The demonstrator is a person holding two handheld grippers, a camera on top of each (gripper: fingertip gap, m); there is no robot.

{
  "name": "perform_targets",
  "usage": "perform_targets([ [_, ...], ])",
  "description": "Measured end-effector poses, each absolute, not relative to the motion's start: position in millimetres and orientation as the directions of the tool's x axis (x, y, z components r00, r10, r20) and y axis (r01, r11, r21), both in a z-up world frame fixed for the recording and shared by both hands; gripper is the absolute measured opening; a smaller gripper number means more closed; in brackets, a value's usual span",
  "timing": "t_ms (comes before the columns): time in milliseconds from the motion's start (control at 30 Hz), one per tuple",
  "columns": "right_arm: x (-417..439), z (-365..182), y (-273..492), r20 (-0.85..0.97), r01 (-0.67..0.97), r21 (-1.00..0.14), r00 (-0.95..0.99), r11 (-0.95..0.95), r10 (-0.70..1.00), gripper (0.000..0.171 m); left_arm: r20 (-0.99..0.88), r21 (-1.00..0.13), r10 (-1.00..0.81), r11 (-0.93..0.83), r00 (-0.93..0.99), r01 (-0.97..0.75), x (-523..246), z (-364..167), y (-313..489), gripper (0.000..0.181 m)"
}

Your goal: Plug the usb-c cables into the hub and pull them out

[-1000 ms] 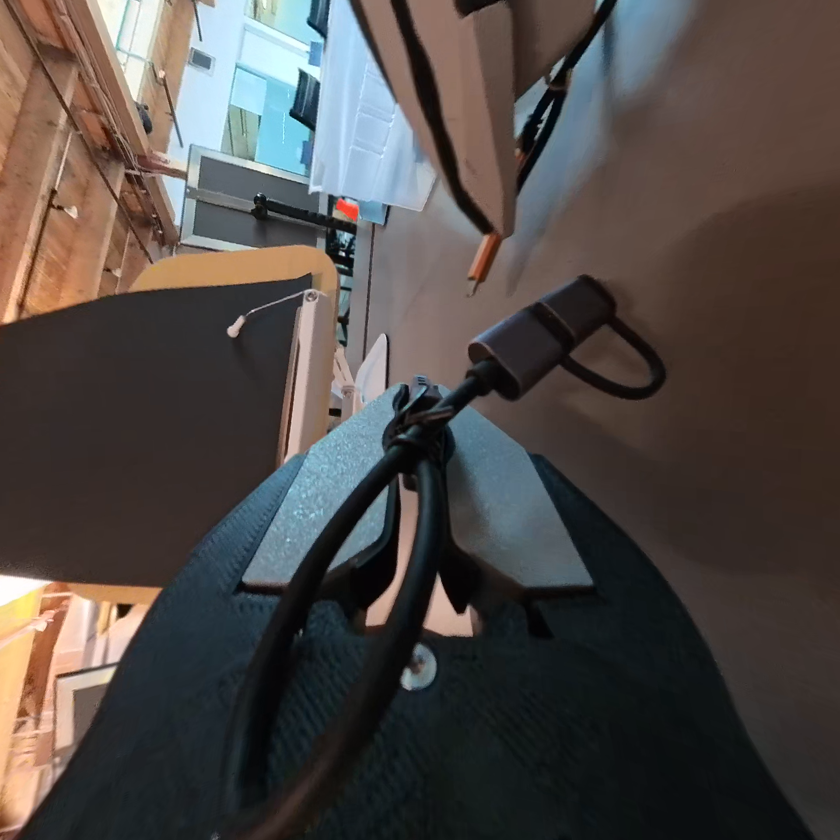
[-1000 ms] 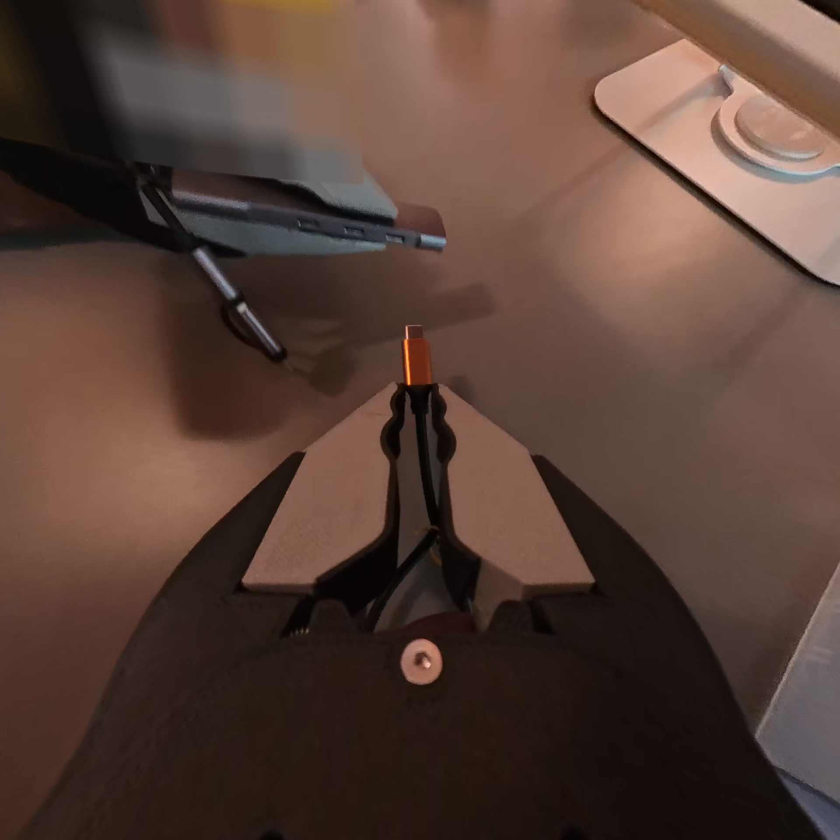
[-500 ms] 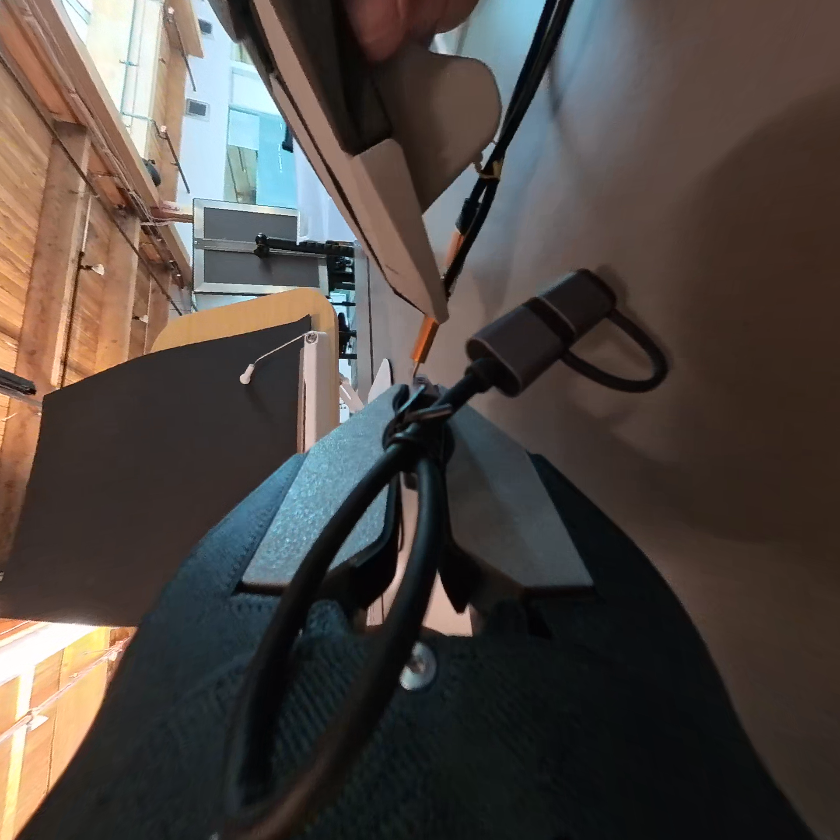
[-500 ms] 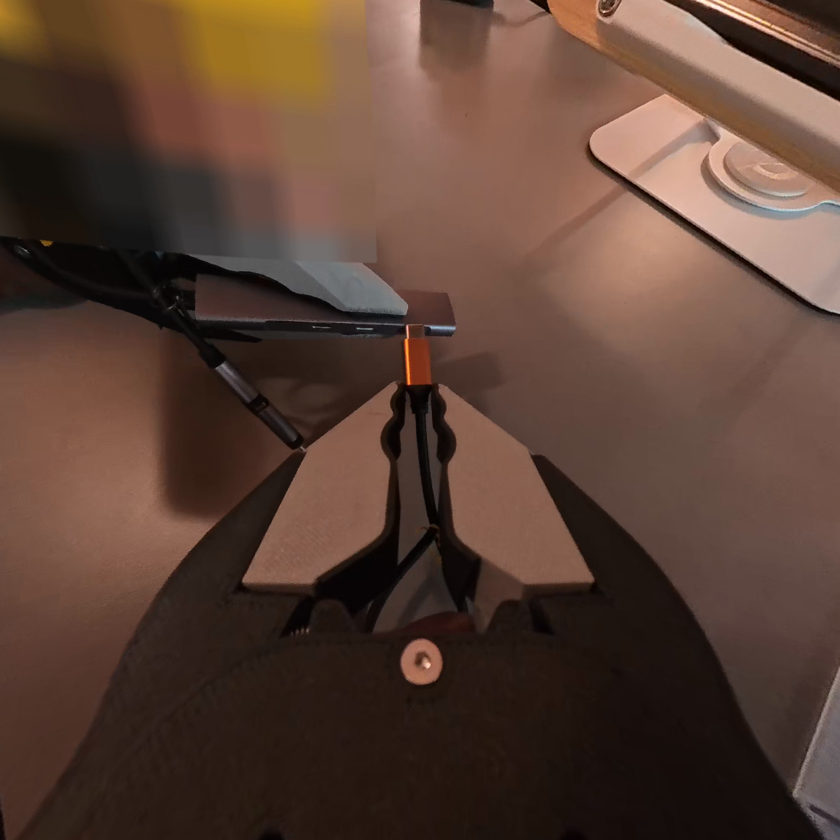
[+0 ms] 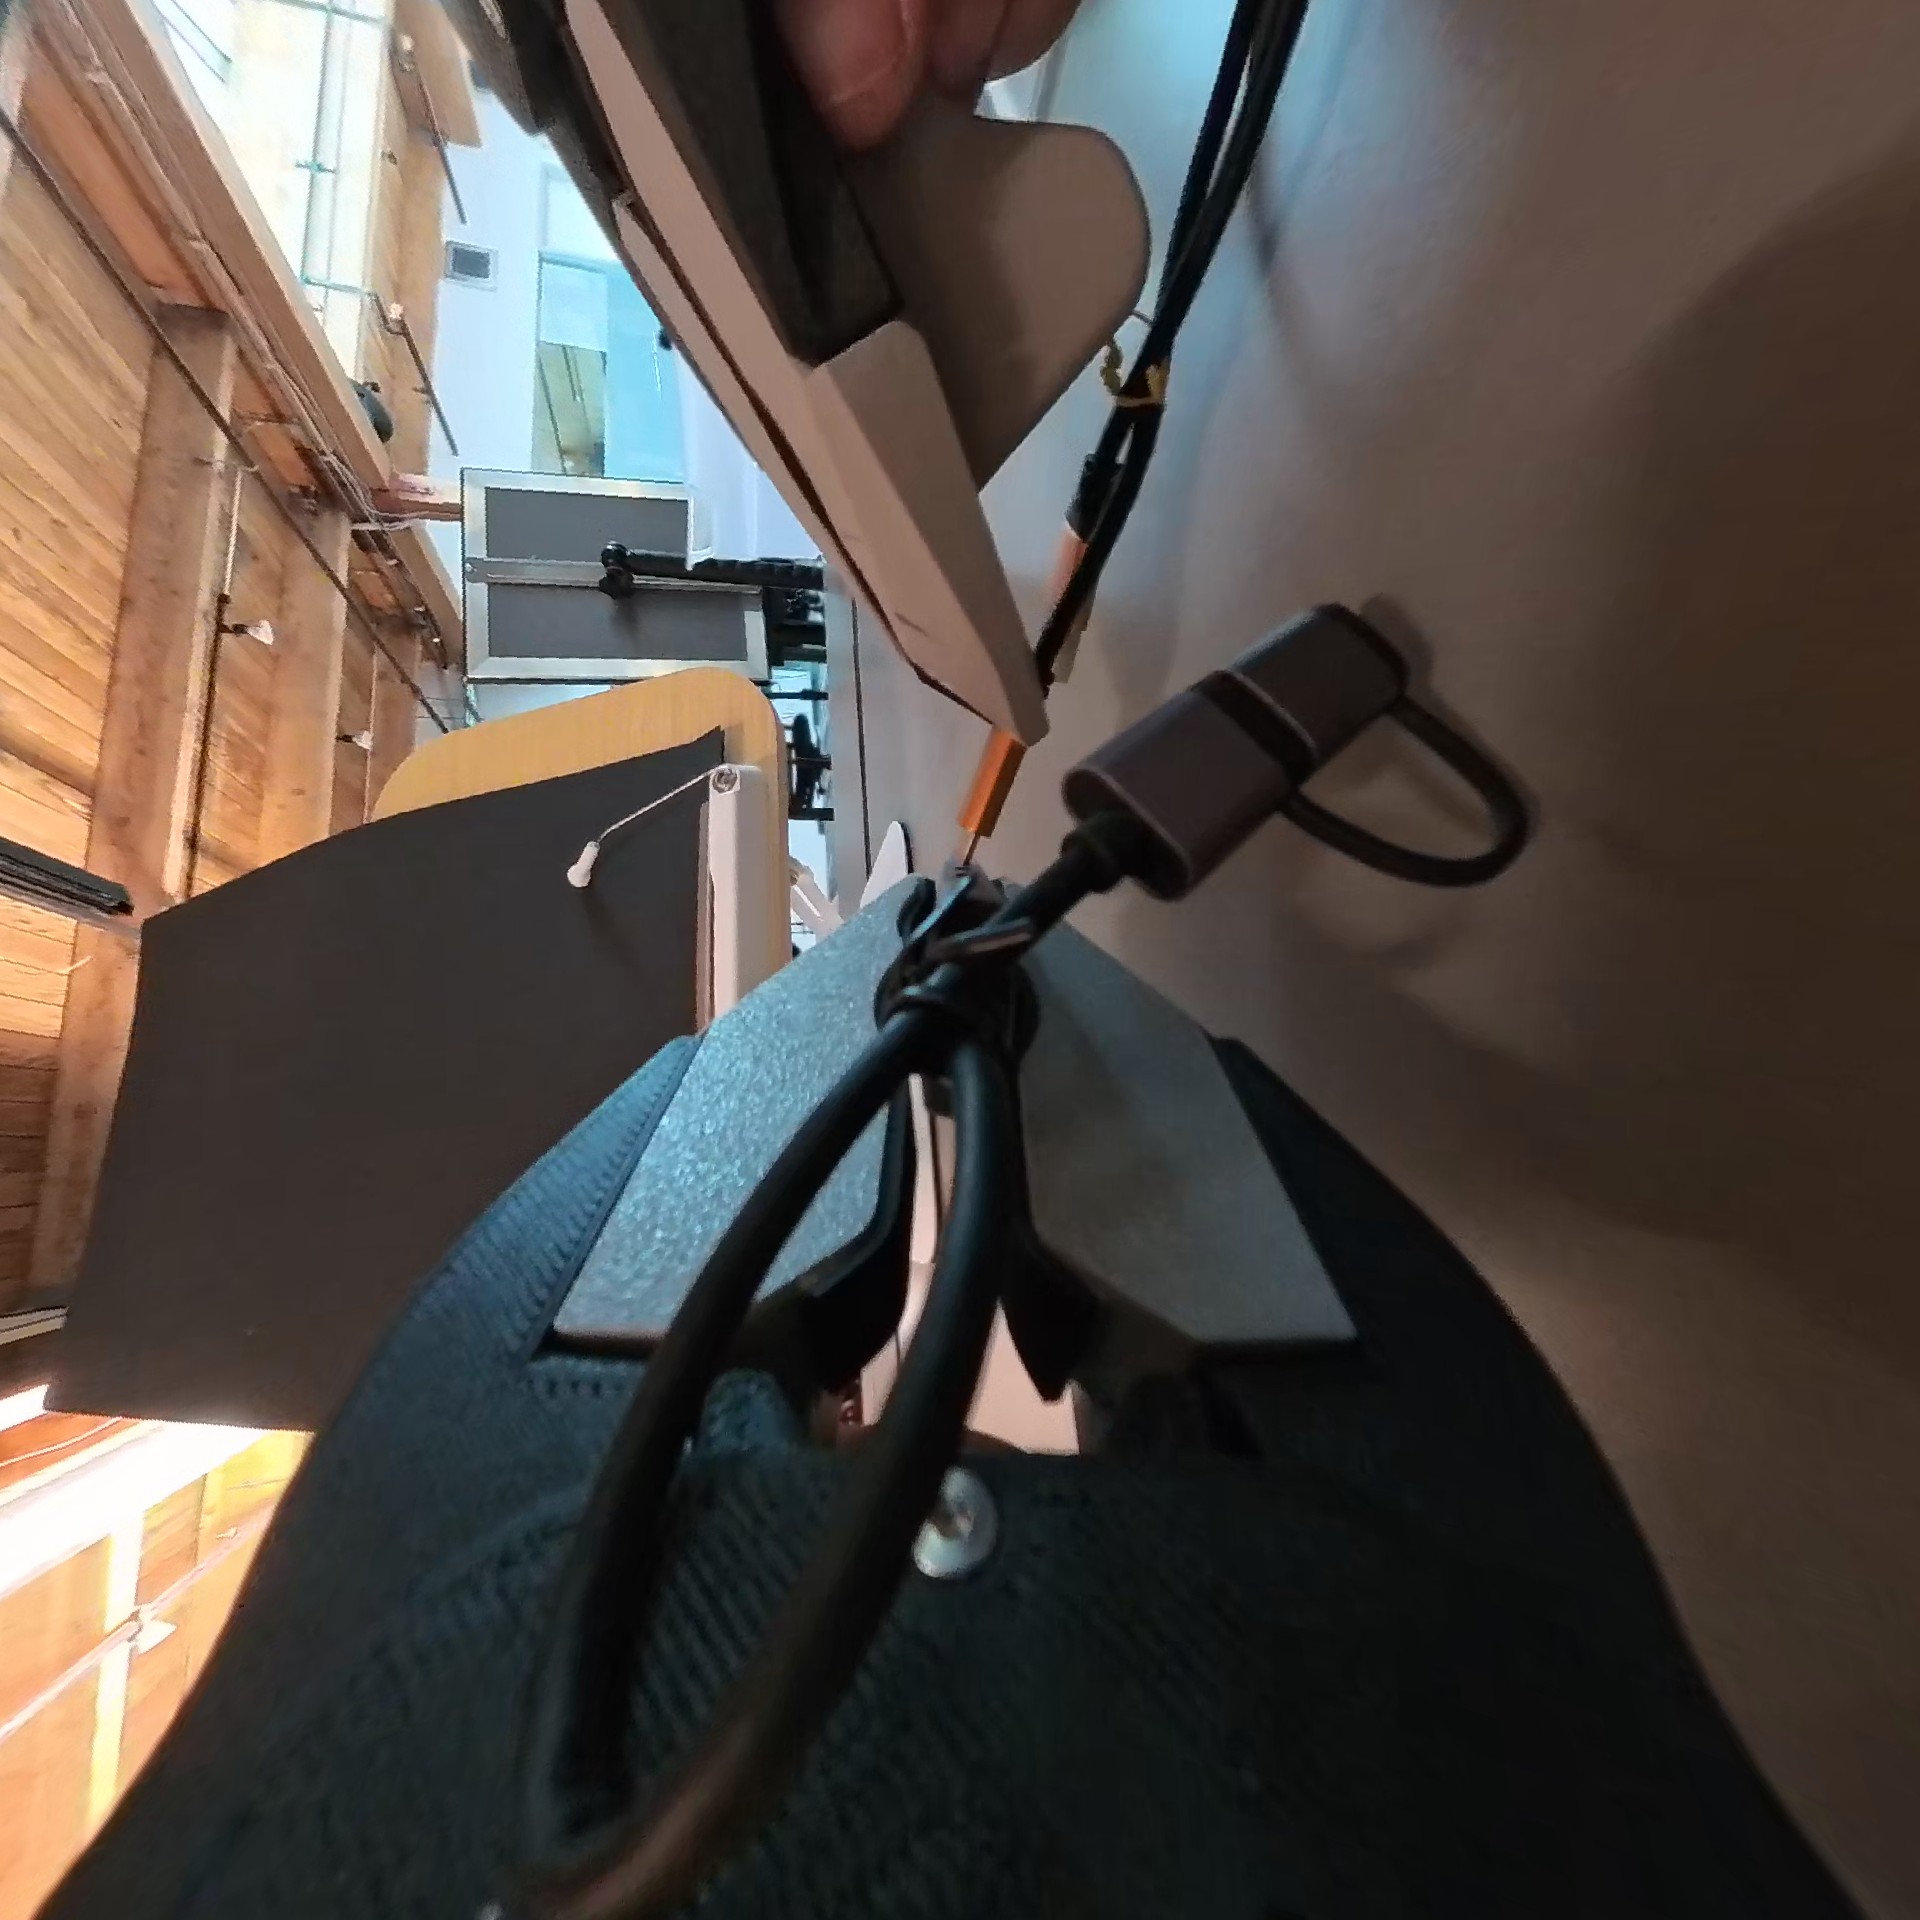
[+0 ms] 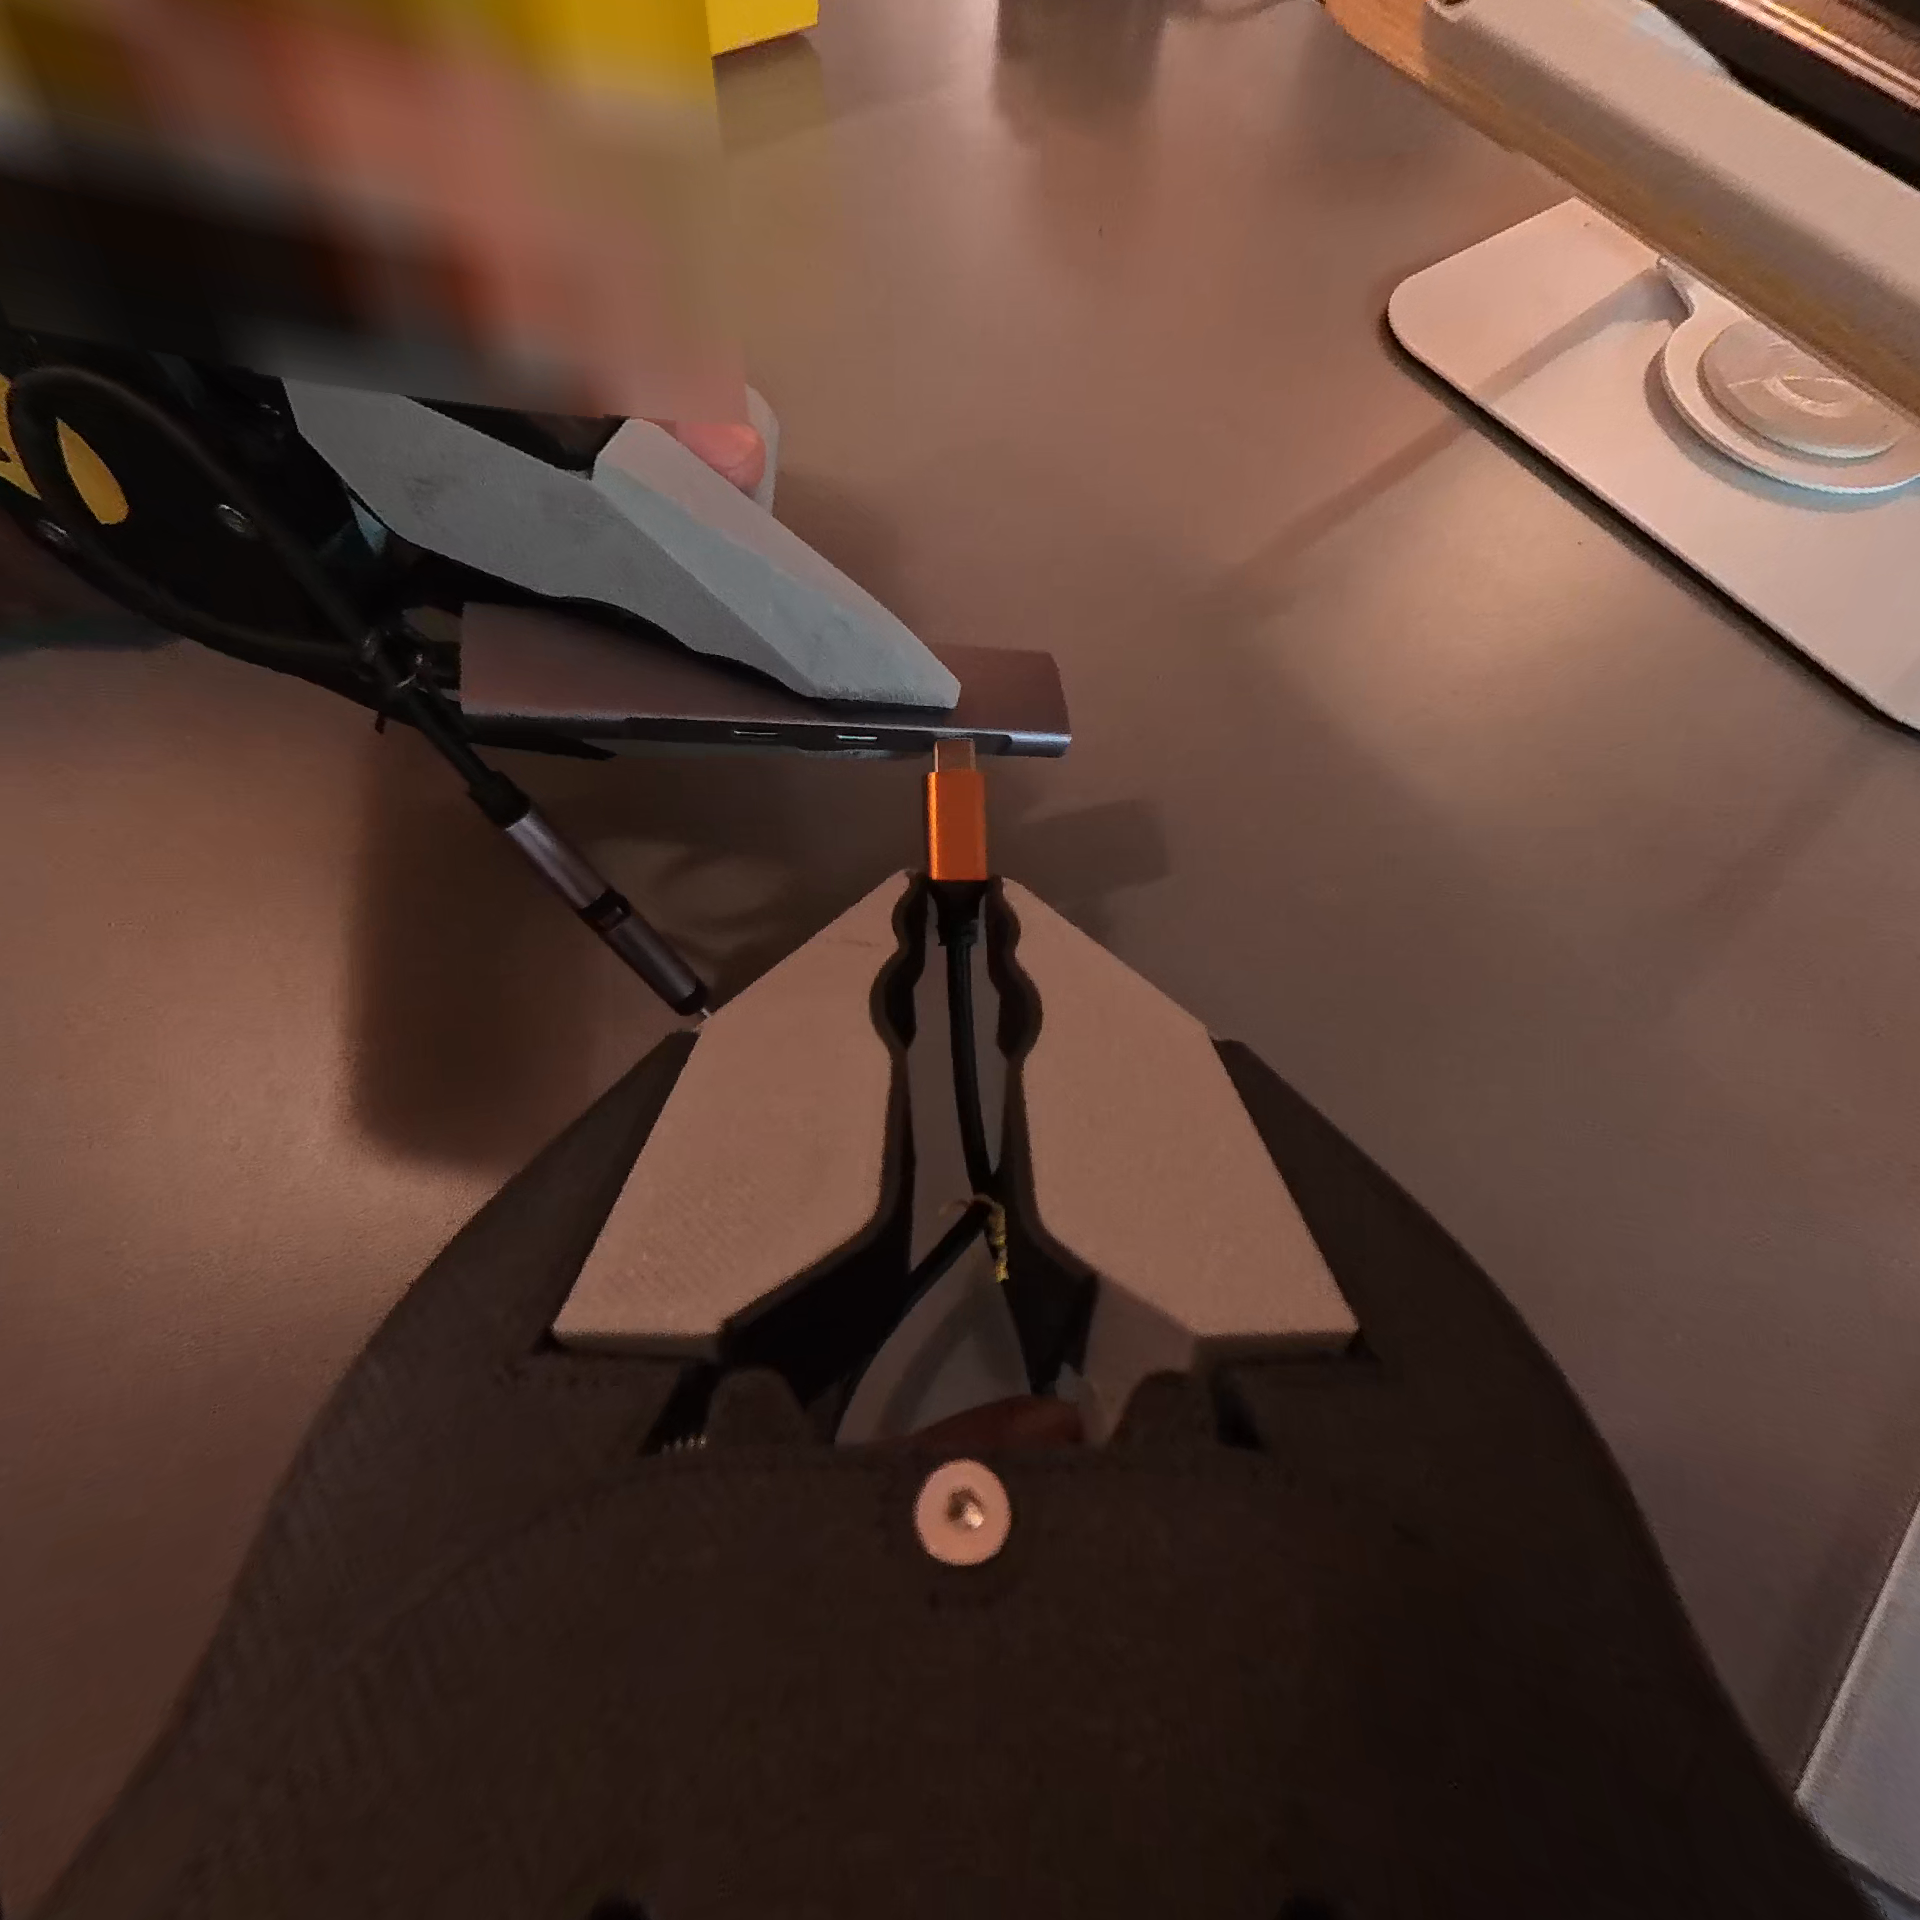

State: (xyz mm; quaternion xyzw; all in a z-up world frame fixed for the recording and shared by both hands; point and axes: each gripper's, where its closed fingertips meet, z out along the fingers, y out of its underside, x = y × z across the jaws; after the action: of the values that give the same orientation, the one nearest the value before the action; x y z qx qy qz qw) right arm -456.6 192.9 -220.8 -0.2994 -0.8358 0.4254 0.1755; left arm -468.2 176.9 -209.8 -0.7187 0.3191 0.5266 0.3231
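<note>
In the right wrist view my right gripper (image 6: 956,883) is shut on the black USB-C cable just behind its orange plug (image 6: 954,821). The plug's metal tip meets the rightmost port on the side of the flat grey hub (image 6: 1013,691). My left gripper (image 6: 904,717) is shut on the hub, its upper finger (image 6: 727,582) lying on top, holding it above the table. The hub's own lead ends in a grey plug (image 6: 613,925) that hangs down to the table. In the left wrist view my left gripper (image 5: 966,935) has that lead looped over it, with the grey plug (image 5: 1226,779) and orange plug (image 5: 992,790) just ahead.
A white monitor stand base (image 6: 1662,447) lies at the far right on the brown table (image 6: 1351,935). A pale box edge (image 6: 1870,1662) is at the near right. A dark panel with a wooden frame (image 5: 416,1091) stands beyond the table. A hand (image 5: 883,62) holds the right gripper. The grippers are tip to tip, or close to it.
The orange plug was well apart from the hub a second ago. The right gripper and the hub have closed in, and the plug's tip now meets the hub's rightmost side port.
</note>
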Motion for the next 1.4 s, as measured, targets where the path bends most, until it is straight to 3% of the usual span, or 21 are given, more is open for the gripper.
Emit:
perform_targets([
  [500,-450,-221,192,-0.034,0.380,-0.815,-0.785,0.438,0.618,0.007,-0.974,-0.027,-0.169,-0.583,0.153,-0.812,-463,-210,180,0.008],
  [900,-446,-207,191,-0.102,0.370,-0.855,-0.808,0.364,0.581,0.007,-0.961,-0.159,-0.100,-0.558,0.257,-0.814,-456,-200,179,0.007],
  [1200,-440,-205,192,-0.068,0.332,-0.854,-0.834,0.400,0.547,0.007,-0.958,-0.167,-0.105,-0.555,0.267,-0.815,-447,-198,180,0.005],
  [1400,-435,-186,191,-0.105,0.293,-0.900,-0.865,0.323,0.491,0.007,-0.936,-0.298,-0.024,-0.482,0.352,-0.824,-438,-180,179,0.007],
])
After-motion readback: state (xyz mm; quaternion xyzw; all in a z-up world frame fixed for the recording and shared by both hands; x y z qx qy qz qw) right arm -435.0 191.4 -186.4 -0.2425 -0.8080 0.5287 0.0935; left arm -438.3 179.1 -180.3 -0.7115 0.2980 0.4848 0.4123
